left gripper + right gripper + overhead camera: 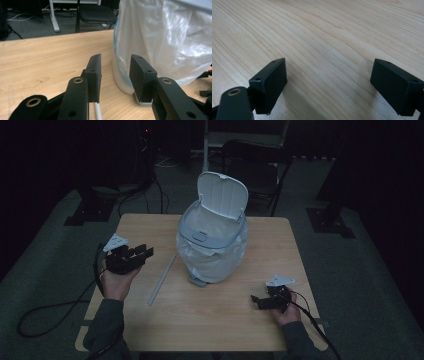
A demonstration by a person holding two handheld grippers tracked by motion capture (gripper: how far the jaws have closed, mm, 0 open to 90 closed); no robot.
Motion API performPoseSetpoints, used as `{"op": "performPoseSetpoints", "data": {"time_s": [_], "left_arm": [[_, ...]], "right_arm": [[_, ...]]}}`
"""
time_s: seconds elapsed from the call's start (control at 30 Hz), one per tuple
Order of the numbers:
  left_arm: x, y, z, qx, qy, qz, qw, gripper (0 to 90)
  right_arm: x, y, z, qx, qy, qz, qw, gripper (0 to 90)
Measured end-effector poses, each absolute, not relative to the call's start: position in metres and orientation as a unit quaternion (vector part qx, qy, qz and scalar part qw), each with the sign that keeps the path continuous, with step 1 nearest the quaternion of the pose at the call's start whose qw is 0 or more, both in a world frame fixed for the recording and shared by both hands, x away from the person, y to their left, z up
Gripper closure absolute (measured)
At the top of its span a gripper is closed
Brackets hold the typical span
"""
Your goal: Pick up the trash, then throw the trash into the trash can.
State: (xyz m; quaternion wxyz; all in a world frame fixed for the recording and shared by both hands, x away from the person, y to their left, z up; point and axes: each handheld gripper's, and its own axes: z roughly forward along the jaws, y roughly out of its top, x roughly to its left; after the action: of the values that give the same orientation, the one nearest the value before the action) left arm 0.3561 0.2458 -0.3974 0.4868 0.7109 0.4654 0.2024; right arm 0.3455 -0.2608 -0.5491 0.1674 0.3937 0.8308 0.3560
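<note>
the room is dim and the bin's (212, 237) base is partly hidden under its loose white liner (165, 42). left of the bin, the left gripper (142, 253) hovers, fingers released, a pale strip (162, 280) between them on the desk (210, 320). right of the bin, bare wood surrounds the right gripper (256, 301), fingers spread wide.

The top of the bin (162, 37) is cut off by the edge in the left gripper view. The thin white stick (98, 112) is mostly hidden behind a jaw there. The room behind the table (150, 320) is too dark to make out.
</note>
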Motion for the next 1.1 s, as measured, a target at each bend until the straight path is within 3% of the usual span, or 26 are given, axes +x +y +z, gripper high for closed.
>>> {"op": "performPoseSetpoints", "data": {"time_s": [1.1], "left_arm": [[0.348,0.250,-0.446,0.719,0.490,0.199,0.452,59.6]], "right_arm": [[0.345,-0.261,-0.549,0.395,0.830,0.356,0.166,12.9]]}}
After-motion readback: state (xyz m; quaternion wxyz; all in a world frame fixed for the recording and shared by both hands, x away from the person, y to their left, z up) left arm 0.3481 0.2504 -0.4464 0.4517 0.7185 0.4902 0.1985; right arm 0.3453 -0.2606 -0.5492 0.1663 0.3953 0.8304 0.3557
